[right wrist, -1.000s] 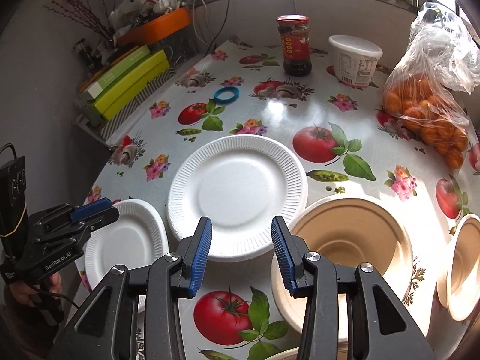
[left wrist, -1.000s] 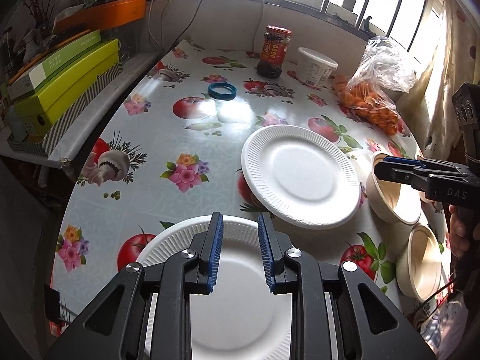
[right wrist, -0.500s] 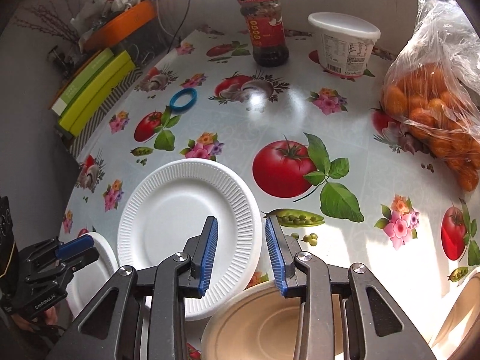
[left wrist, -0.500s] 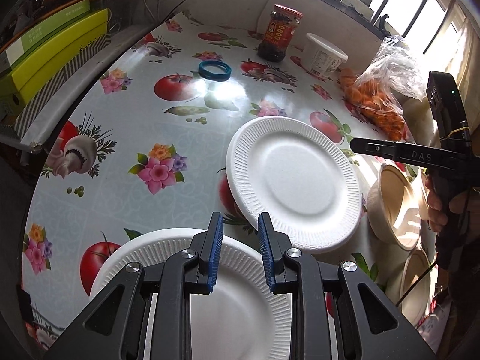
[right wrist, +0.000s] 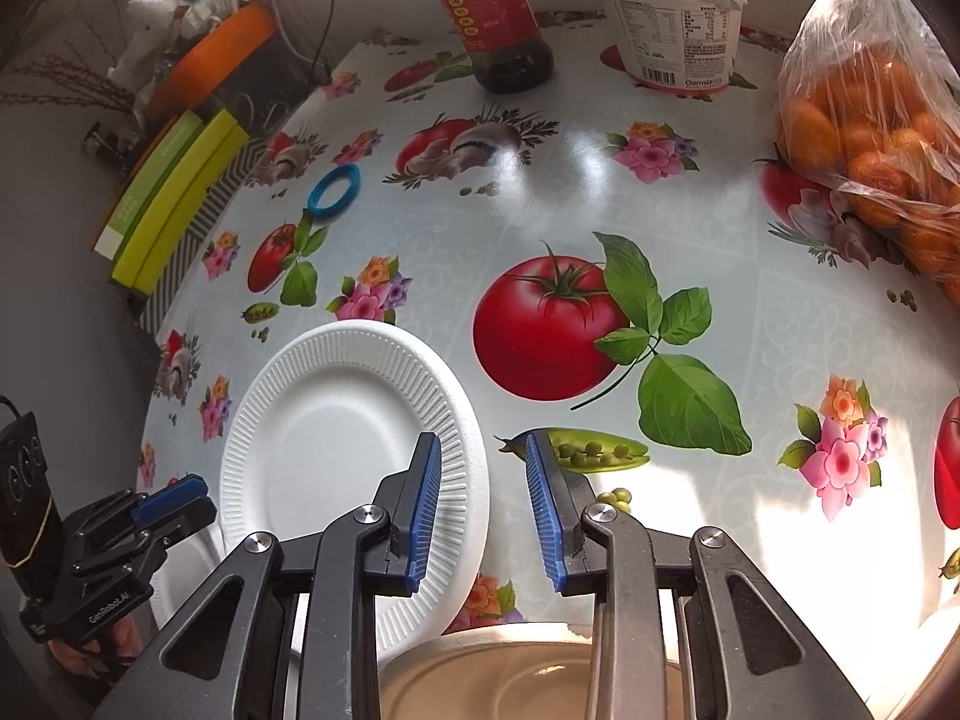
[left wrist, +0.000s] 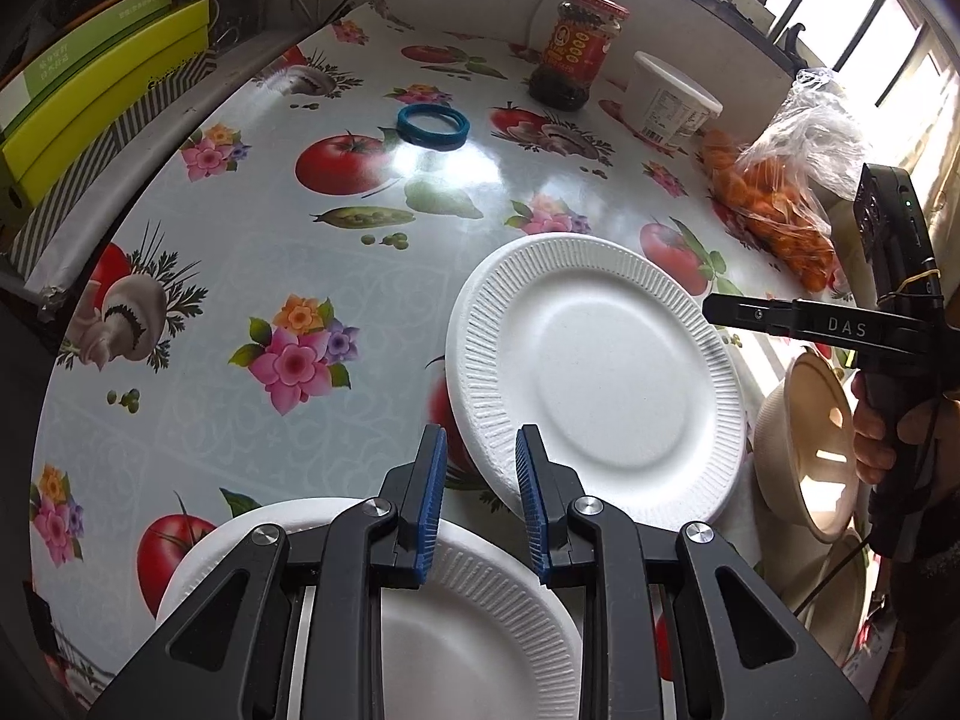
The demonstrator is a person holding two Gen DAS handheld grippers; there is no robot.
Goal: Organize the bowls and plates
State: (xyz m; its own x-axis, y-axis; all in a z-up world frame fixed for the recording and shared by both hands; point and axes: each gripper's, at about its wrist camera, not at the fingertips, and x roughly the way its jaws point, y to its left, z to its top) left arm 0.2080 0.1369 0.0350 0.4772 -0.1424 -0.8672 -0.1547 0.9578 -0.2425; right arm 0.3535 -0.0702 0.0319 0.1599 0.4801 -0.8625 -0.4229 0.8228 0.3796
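Reading labels first: "DAS" on the right gripper (left wrist: 714, 309) body, "GenRobot.AI" on the left gripper (right wrist: 174, 495) body; white tub (right wrist: 675, 24) far ahead carries a printed nutrition label and barcode, brand text too small to read; red-labelled jar (right wrist: 492, 18) beside it, characters illegible; surface is a glossy tablecloth (right wrist: 540, 210) printed with tomatoes, flowers, mushrooms and peas, window bars behind, green boxes (left wrist: 102, 90) stacked off to the left on a side shelf; clear bag of oranges (right wrist: 870, 120) ahead-right of the right gripper; blue ring (left wrist: 433, 126) well ahead of the left gripper; large foam plate (left wrist: 594, 378) lies just ahead of both, its rim between the right gripper's parted fingers, not pinched; small foam plate (left wrist: 492, 630) directly under the left gripper, jaws released, holding nothing; beige bowl (right wrist: 498, 678) under the right gripper, nothing seen inside; second bowl (left wrist: 837, 594) beside it.
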